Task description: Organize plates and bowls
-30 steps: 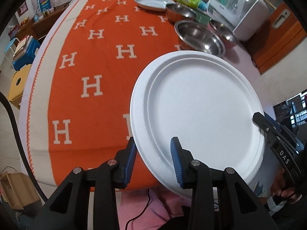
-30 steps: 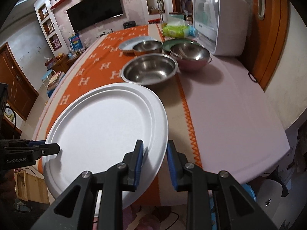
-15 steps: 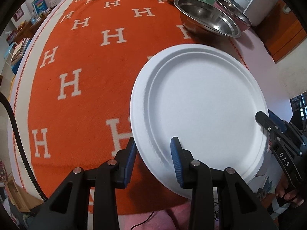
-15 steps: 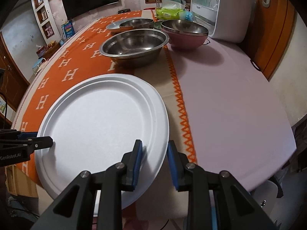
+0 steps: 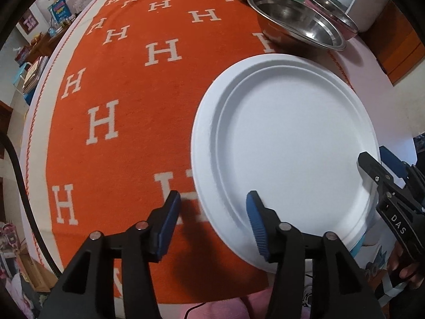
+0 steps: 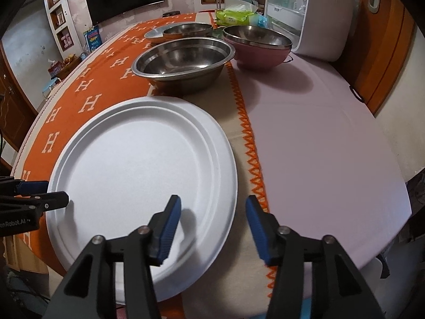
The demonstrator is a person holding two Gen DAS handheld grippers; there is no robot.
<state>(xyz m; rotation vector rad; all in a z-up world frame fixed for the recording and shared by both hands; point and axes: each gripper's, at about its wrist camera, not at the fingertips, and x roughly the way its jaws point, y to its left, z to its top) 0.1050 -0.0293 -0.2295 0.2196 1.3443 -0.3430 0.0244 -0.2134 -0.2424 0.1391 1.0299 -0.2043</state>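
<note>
White paper plate [image 5: 289, 146] lies flat at the table's near edge; steel bowls [image 6: 183, 63] stand beyond it.

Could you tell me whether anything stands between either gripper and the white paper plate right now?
Nothing visible does. The white paper plate lies on the orange cloth, its rim between the just-opened jaws of both the left gripper and right gripper.

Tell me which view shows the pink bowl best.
The right wrist view: the pink bowl shows nearly whole, its pink wall and steel lining clear, behind the large steel bowl. In the left wrist view only a sliver of the pink bowl shows at the frame's edge, mostly hidden by that steel bowl.
</note>
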